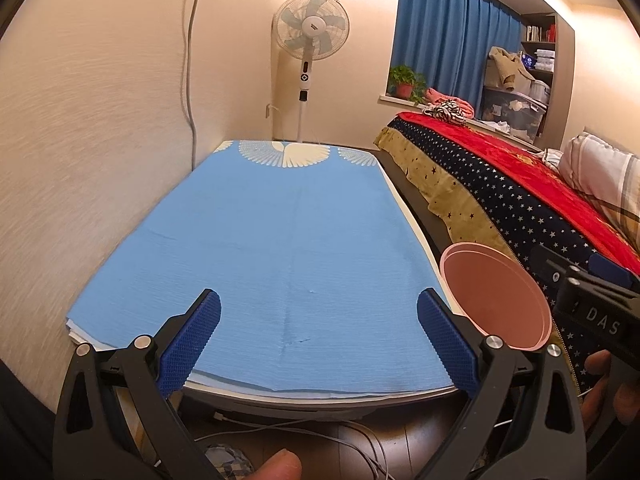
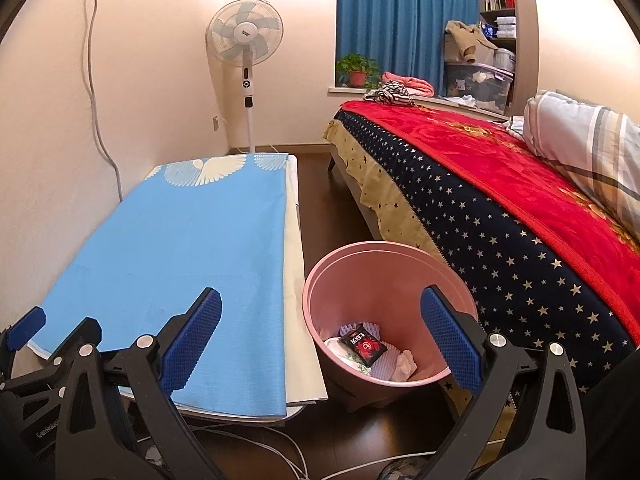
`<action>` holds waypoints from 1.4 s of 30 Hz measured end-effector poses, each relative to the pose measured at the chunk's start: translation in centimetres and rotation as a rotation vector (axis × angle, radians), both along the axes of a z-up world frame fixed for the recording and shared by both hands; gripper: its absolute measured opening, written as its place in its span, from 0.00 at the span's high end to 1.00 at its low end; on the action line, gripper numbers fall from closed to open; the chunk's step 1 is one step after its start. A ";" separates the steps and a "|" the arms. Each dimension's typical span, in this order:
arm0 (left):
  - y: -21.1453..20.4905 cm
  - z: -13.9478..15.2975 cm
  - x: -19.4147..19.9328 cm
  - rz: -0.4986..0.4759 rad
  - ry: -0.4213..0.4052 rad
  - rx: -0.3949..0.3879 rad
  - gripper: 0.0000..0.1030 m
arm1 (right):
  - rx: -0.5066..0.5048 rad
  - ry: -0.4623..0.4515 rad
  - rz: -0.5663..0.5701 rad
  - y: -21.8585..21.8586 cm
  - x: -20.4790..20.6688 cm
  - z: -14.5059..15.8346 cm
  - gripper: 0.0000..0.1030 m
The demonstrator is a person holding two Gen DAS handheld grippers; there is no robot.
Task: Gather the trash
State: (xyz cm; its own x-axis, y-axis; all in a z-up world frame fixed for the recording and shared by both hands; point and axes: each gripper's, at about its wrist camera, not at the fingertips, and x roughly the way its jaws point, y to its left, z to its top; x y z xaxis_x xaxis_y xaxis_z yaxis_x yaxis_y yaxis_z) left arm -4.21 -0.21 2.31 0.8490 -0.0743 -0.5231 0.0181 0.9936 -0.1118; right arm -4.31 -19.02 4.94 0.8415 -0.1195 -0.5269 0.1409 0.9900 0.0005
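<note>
A thumb tip is seen right at the bottom edge of the left view, just behind the left tongs; those blue-padded black tongs are spread wide with nothing between them, held over the near end of the table covered in a light blue cloth; the right tongs are released too, empty, hovering above the round pink plastic bin that stands on the dark floor between table and bed; inside the bin a red-and-black wrapper, a crumpled white tissue and some pale purple ridged packaging can be made out; no loose trash is spotted on the cloth, so the drop-off looks done or nearly so; next move is probably a scan for leftovers; the bin's far rim sits just inside the right tongs' right pad.
</note>
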 end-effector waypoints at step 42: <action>-0.1 -0.2 -0.4 -0.007 0.003 0.003 0.08 | -0.005 0.002 0.005 0.2 0.2 -0.2 0.05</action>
State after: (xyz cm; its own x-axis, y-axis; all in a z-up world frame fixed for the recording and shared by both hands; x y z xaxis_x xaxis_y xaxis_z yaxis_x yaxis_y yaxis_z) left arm -4.57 -0.26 2.16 0.8467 -0.0792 -0.5261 0.0250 0.9937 -0.1093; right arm -4.07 -18.82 4.75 0.8411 -0.1176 -0.5280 0.1355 0.9908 -0.0049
